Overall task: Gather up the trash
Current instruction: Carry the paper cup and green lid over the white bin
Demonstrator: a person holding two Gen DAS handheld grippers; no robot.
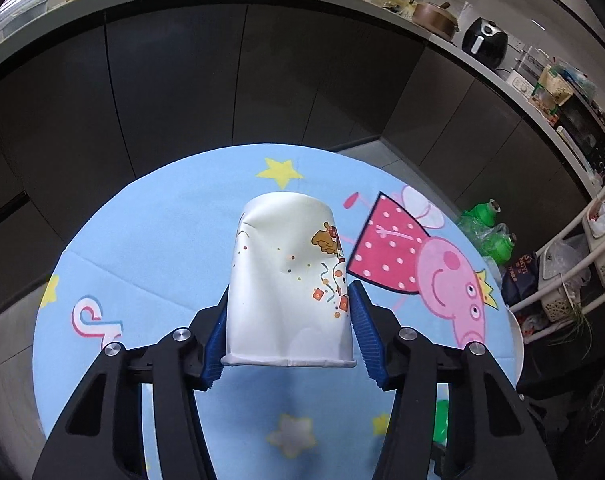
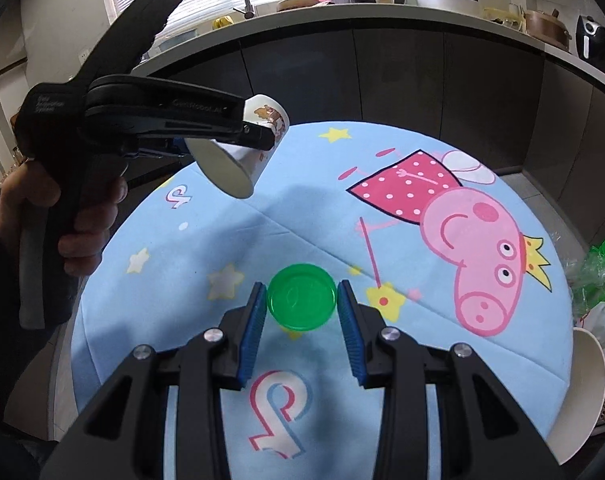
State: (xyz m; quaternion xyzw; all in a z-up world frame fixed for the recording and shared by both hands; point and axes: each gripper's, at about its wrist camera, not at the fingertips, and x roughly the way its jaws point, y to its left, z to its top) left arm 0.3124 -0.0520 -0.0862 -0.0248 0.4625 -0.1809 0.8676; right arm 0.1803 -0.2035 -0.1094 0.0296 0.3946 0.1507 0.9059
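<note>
Two grippers over a round counter (image 2: 310, 216) under a light-blue cartoon-pig cloth. Left gripper (image 1: 288, 320) – blue ribbed fingers (image 1: 366, 340) clamped on a dented white paper cup with small cartoon prints (image 1: 286, 280), mouth rim toward the camera, base pointing away. Seen from the right wrist view: same paper cup (image 2: 242, 152) held up off the cloth, tilted, open mouth facing down and forward, a hand (image 2: 58, 216) wrapped round the black handle of the left gripper (image 2: 238, 140). Right gripper (image 2: 302, 308) – blue fingers (image 2: 252, 332) pressed on either side of a round translucent green plastic lid (image 2: 302, 296), above the cloth. Edge of a white plate (image 2: 586, 392) at the right rim of the counter. Crumpled green plastic bottles (image 1: 486, 224) beyond the counter on the right, beside a white rack (image 1: 574, 260).
</note>
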